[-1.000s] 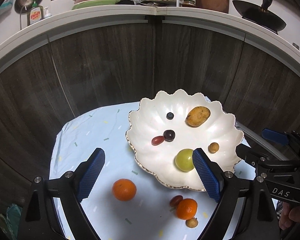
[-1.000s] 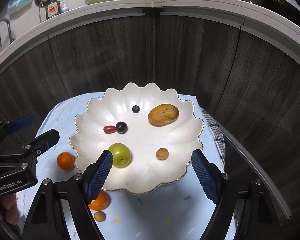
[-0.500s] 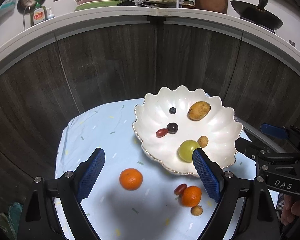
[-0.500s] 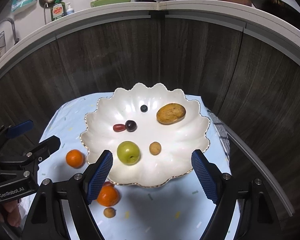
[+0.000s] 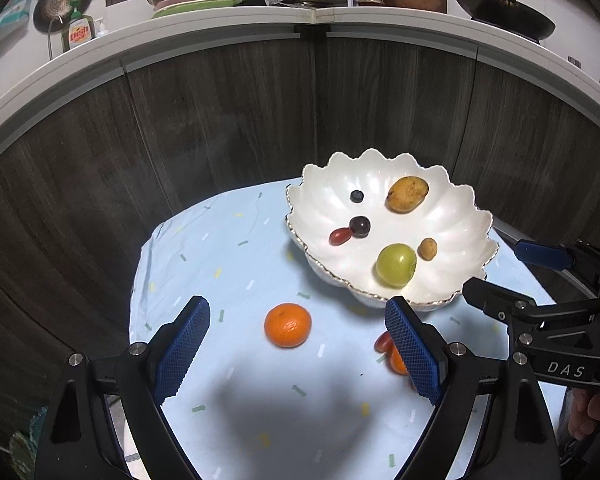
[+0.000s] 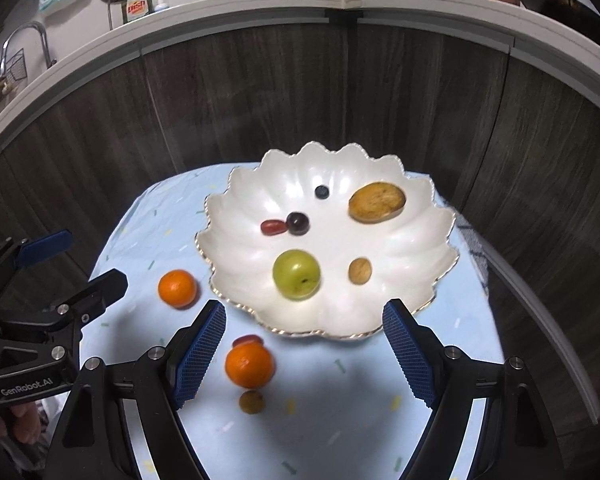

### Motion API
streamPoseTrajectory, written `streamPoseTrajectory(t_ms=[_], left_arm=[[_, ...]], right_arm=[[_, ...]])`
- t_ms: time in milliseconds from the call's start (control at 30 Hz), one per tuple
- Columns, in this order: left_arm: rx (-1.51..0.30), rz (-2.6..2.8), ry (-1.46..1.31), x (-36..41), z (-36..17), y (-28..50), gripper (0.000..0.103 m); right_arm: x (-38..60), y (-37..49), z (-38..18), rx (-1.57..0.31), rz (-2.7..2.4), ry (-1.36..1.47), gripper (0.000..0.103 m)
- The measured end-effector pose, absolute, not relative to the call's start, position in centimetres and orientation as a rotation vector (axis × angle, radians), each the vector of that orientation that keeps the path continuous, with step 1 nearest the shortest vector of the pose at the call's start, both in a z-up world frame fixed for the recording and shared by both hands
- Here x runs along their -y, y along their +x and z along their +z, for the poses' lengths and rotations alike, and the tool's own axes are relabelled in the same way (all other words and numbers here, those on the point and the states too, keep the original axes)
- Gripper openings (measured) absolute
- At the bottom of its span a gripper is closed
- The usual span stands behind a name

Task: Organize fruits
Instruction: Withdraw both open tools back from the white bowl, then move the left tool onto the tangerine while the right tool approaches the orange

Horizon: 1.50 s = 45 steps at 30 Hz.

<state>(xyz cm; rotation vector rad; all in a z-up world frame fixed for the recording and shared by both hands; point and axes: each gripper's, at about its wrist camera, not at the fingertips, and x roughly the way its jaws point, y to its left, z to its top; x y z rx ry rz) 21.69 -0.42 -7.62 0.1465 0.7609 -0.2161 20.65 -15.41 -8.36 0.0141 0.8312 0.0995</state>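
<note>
the left gripper [image 5: 296, 344] hangs over the pale blue cloth [image 5: 204, 256] with jaws wide apart and nothing between the pads; one orange [image 5: 288, 325] lies on the cloth below the gap. further right a second orange [image 6: 249, 365] lies near the rim of the white scalloped bowl [image 6: 236, 208], which holds a green fruit [image 6: 296, 274]. the right gripper [image 6: 304, 350] is also spread wide and empty.

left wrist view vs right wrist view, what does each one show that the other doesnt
Only the left wrist view shows the black wok on the counter whole, and the right gripper from the side. Only the right wrist view shows the tap, the small brown fruit on the cloth, and the near orange unblocked. Both show the white bowl with six fruits and the far orange.
</note>
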Motion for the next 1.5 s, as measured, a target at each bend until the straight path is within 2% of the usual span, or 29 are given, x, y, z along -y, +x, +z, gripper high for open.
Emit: streamPoseTrajectory(t_ms=[800, 1167, 1500], left_arm=[[-0.847, -0.280, 0.173, -1.7, -13.1, 24.5, 0.089], [-0.887, -0.330, 0.194, -1.6, -15.6, 26.5, 0.083], [-0.923, -0.363, 0.195, -1.5, -18.0, 27.8, 0.071]], right_arm=[[12.4, 20.9, -13.8, -0.931, 0.088, -0.005, 0.081], [11.7, 21.9, -15.9, -0.970, 0.082, -0.010, 0.081], [11.6, 22.4, -17.4, -0.993, 0.077, 0.002, 0.078]])
